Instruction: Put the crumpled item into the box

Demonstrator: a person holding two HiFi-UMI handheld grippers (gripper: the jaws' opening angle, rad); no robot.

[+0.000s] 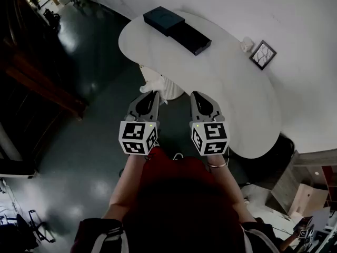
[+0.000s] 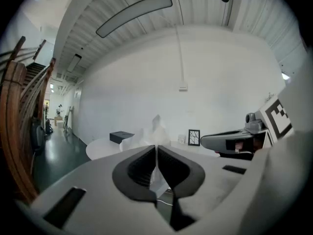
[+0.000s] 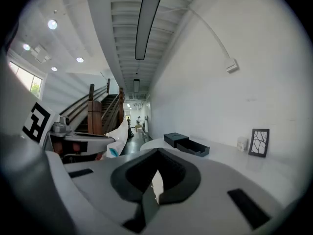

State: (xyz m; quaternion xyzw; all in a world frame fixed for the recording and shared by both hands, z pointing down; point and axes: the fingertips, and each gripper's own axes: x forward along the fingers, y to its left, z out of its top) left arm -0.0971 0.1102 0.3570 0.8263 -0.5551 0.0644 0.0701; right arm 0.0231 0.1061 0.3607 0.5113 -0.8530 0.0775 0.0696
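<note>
White crumpled paper (image 1: 154,83) pinched in jaws; black box (image 1: 191,38) open.

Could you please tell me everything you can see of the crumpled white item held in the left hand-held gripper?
The crumpled item is a thin white sheet, paper or plastic by its look, creased into uneven peaks. The right gripper view shows a small teal mark on it. It is pinched between the shut jaws of the left hand-held gripper and sticks out past them, held in the air near the white table's edge.
</note>
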